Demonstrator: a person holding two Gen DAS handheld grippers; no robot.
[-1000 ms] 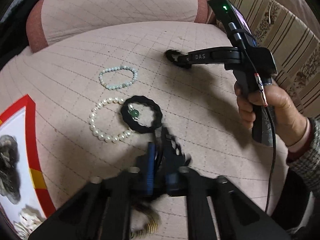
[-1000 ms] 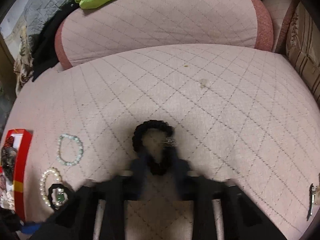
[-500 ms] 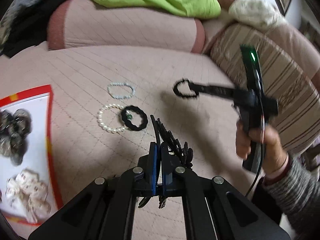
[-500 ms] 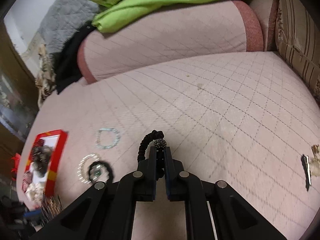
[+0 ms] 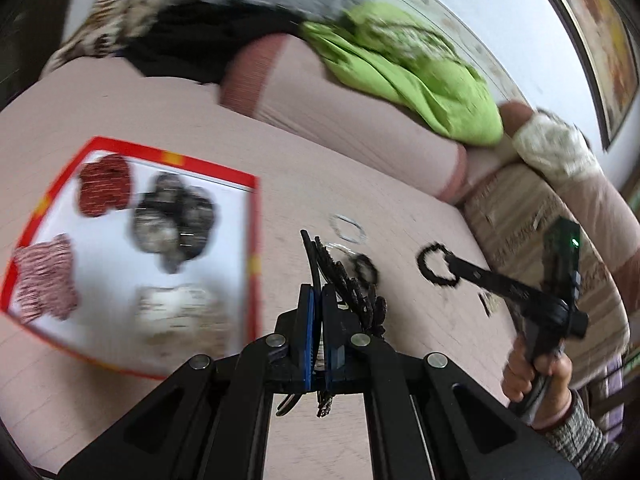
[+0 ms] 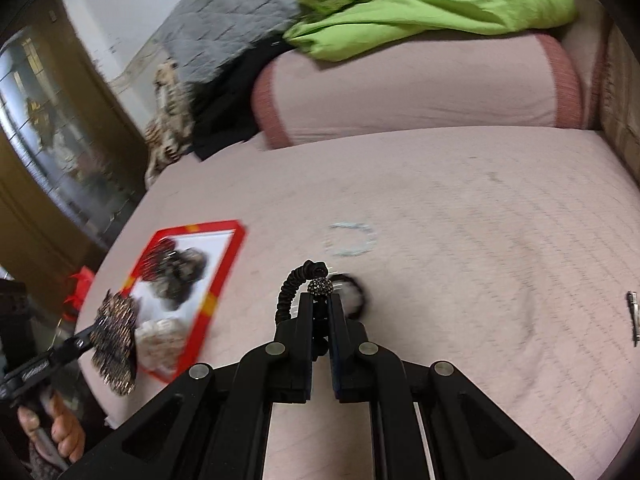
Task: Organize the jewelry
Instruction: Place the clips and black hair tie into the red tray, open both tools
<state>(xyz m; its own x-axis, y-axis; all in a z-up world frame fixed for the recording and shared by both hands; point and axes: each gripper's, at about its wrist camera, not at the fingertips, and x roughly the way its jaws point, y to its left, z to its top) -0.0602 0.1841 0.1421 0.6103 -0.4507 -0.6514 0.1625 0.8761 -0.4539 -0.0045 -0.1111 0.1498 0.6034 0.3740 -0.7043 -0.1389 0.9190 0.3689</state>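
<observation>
My left gripper (image 5: 318, 296) is shut on a dark beaded hair clip (image 5: 352, 288) and holds it above the pink cushion, right of the red-rimmed tray (image 5: 252, 216). The clip also shows in the right wrist view (image 6: 114, 344), hanging over the tray's near end (image 6: 208, 304). My right gripper (image 6: 320, 300) is shut on a black hair tie with a beaded ball (image 6: 294, 288), lifted off the cushion; it also shows in the left wrist view (image 5: 436, 266). A pale green bead bracelet (image 6: 352, 238) and a black bracelet (image 6: 356, 296) lie on the cushion.
The tray holds red, dark and white hair pieces (image 5: 176, 216). A small metal clip (image 6: 633, 316) lies at the right. A bolster (image 6: 416, 92) with green cloth (image 6: 432, 12) lies behind. A striped sofa arm (image 5: 540, 216) borders the right side.
Both grippers have lifted and swung left toward the tray with their loads. The views are now blurred with motion, and the tray fills more of the left wrist view.
</observation>
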